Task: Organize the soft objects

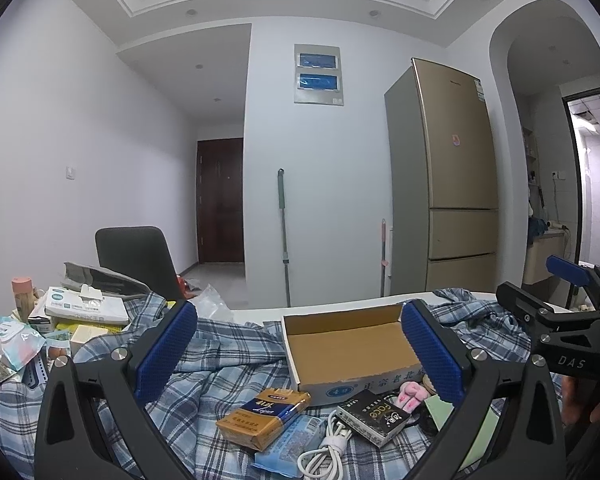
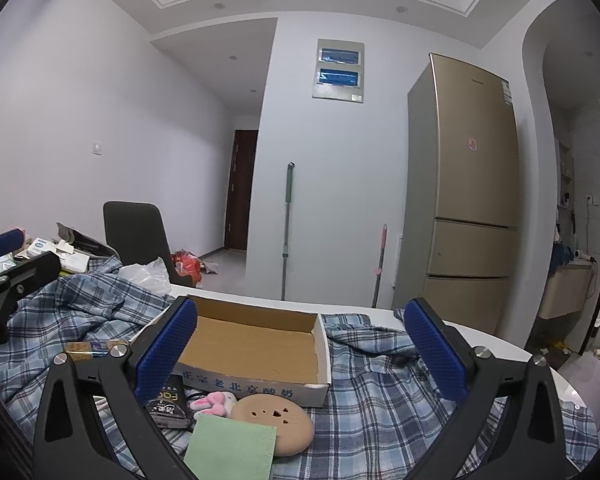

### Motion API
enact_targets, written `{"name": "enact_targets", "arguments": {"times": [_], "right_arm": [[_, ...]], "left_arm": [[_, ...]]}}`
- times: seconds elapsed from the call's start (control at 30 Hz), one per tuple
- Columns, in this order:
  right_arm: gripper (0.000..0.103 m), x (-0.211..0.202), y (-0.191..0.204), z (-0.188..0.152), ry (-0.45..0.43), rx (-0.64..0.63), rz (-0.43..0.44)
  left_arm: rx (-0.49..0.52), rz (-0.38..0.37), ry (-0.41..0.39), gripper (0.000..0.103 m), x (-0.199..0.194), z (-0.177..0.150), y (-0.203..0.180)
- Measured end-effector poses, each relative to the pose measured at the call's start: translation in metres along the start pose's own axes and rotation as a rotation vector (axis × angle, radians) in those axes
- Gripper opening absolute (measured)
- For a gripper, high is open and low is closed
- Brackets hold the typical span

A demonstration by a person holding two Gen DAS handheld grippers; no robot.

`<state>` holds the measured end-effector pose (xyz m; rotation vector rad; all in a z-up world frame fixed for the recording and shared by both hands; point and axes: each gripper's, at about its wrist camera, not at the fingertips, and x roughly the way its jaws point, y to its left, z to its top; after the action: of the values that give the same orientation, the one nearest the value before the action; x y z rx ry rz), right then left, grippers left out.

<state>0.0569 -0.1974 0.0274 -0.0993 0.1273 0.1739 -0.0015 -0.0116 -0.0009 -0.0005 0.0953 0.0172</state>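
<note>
An empty cardboard box [image 1: 348, 344] [image 2: 256, 344] sits on a blue plaid cloth [image 1: 228, 360] [image 2: 380, 392] covering the table. In front of the box lie a pink plush bunny [image 2: 214, 402] [image 1: 410, 394], a tan round pad with holes [image 2: 278, 424] and a green cloth [image 2: 232, 448]. My left gripper [image 1: 300, 352] is open above the items before the box, nothing between its fingers. My right gripper [image 2: 300, 352] is open too, hovering over the box's near edge. The right gripper [image 1: 568, 312] also shows at the right edge of the left wrist view.
Near the box lie an orange-and-blue pack [image 1: 264, 414], a black carton [image 1: 374, 416] [image 2: 168, 404], a blue packet [image 1: 288, 444] and a white cable [image 1: 328, 448]. Tissue packs and clutter [image 1: 84, 308] pile at the left. A chair [image 1: 140, 260] and fridge [image 1: 452, 184] stand behind.
</note>
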Motion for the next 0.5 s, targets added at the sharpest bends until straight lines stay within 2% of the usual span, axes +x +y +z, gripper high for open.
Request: {"name": "enact_targets", "arguments": {"times": [0.4, 0.5], "right_arm": [[0.103, -0.0002, 0.0014, 0.0015, -0.006, 0.002, 0.018], [0.103, 0.0007, 0.0017, 0.0022, -0.003, 0.006, 0.045]], "left_arm": [[0.003, -0.013, 0.055, 0.103, 0.0107, -0.0023, -0.0012], [-0.024, -0.048, 0.066, 0.103, 0.0108, 0.0003, 0.0031]]}}
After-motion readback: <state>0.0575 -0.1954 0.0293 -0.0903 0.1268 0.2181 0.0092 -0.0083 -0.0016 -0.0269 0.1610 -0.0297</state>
